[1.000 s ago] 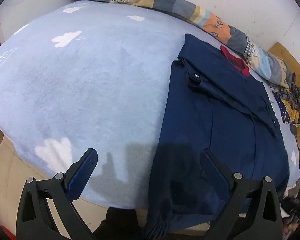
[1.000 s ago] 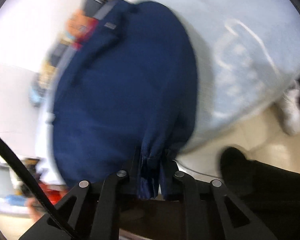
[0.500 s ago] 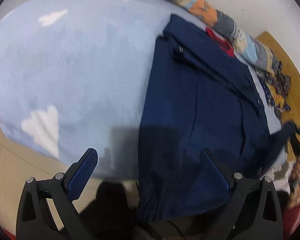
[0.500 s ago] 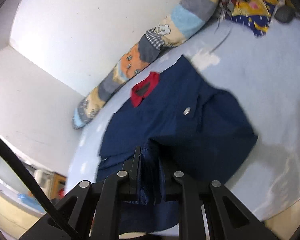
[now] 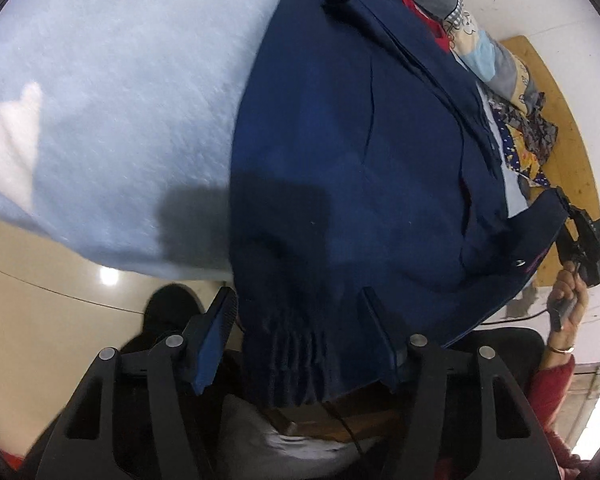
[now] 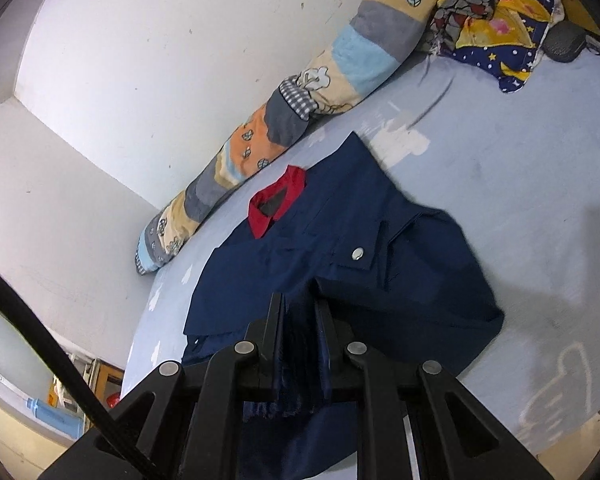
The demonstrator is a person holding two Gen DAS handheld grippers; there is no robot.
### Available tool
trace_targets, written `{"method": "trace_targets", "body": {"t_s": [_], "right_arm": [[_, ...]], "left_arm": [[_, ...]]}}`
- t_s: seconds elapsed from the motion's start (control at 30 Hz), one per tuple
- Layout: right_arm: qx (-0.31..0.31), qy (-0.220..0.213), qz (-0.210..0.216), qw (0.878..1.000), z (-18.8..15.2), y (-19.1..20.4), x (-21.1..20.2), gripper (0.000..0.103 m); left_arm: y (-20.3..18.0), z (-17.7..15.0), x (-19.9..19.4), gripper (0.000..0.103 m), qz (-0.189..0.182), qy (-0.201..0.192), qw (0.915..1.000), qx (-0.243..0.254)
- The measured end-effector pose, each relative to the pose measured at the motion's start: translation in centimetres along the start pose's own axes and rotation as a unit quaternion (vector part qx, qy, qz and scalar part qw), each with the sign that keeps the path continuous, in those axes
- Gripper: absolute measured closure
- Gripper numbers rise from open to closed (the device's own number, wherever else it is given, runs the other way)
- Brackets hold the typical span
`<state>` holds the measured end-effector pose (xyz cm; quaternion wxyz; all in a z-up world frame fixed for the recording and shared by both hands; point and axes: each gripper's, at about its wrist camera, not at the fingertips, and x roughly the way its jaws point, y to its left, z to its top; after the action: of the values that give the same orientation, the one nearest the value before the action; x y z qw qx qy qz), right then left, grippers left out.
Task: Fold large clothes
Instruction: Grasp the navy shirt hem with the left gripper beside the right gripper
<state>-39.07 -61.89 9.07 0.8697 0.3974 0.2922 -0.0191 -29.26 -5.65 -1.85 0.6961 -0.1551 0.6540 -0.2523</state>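
A navy jacket [image 5: 340,152] with a red collar [image 6: 278,200] lies spread on the light blue bed blanket [image 5: 120,100]. Its gathered hem [image 5: 288,344] hangs over the bed's near edge, between the jaws of my left gripper [image 5: 298,296]. Those jaws are closing around it, and the pads do not visibly press on it. My right gripper [image 6: 299,304] is shut on another bunched part of the hem [image 6: 300,360] and holds it raised above the jacket. In the left wrist view a hand holds that right gripper [image 5: 580,236] at the far right, with the jacket corner lifted.
A rolled patchwork quilt [image 6: 300,100] lies along the white wall. A heap of patterned clothes [image 6: 500,12] sits at the bed's far end by a wooden board [image 5: 556,120]. Beige floor [image 5: 40,280] and a person's dark shoe [image 5: 168,308] are below the bed's edge.
My left gripper dropped toward the bed's near edge and its jaws narrowed around the gathered hem. My right gripper rose with its part of the hem, swinging to look across the bed.
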Motion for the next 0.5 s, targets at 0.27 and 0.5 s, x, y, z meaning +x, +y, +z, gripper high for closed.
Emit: {"method": "trace_targets", "body": {"t_s": [0.27, 0.5], "right_arm": [[0.024, -0.021, 0.003, 0.999, 1.1, -1.3, -1.5, 0.098], [0.017, 0.083, -0.050, 0.995, -1.4, -2.3, -0.6, 0.055]], "left_arm": [[-0.6, 0.1, 1.5, 0.045, -0.008, 0.006, 0.9999, -0.005], [-3.2, 0.1, 3.0, 0.056, 0.032, 0.016, 0.9983, 0.045]]}}
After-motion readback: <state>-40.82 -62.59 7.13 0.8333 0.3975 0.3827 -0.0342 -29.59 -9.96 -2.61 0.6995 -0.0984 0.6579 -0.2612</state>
